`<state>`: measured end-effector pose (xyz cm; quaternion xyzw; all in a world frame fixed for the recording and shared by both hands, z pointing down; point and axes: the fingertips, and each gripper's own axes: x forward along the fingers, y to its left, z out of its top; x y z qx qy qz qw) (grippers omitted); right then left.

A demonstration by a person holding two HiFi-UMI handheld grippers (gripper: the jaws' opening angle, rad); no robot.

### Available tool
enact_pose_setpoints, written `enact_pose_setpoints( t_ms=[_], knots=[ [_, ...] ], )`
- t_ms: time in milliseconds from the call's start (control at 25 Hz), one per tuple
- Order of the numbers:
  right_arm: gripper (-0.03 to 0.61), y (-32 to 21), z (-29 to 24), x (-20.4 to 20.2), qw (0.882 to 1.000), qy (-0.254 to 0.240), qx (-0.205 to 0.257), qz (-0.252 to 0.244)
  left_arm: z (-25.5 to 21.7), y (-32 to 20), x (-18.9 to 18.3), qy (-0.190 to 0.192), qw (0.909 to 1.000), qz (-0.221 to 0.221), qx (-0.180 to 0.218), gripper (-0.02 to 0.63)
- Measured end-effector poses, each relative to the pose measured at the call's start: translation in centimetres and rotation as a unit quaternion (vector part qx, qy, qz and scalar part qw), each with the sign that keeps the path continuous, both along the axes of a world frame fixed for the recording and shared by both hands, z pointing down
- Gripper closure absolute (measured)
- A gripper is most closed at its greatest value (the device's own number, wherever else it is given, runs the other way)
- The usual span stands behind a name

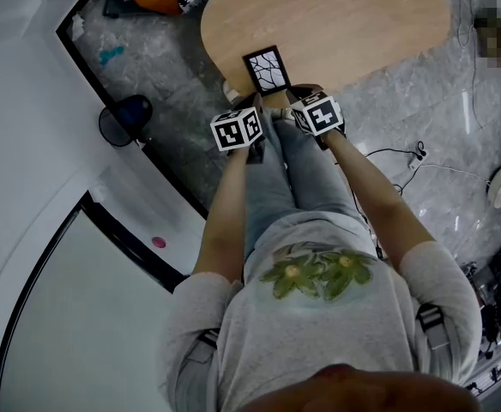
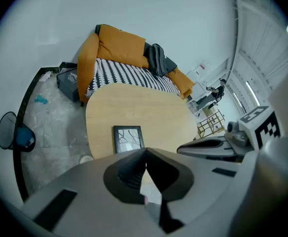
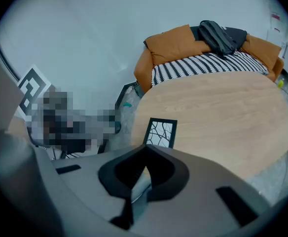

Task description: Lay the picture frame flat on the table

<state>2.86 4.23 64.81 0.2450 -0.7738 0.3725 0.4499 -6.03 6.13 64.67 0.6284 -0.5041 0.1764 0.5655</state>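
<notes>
Black-edged picture frame [image 1: 266, 69] sits at the near edge of the wooden table [image 1: 362, 24], apparently flat and face up. Its long axis runs 12 to 6 o'clock, tipped slightly toward 11. Left gripper [image 2: 145, 154] and right gripper [image 3: 146, 163] stand at its 6 o'clock, both closed on nothing; judged, the laying step looks complete, and next comes only a check for flatness.
</notes>
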Motion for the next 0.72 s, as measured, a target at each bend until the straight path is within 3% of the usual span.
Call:
enact_pose_setpoints(
  t_ms=[720],
  knots=[
    [0.572, -0.12, 0.13, 0.70, 1.000, 0.006, -0.003, 0.000, 0.81, 0.66, 0.33, -0.008, 0.9999, 0.008, -0.012, 0.597]
  ],
)
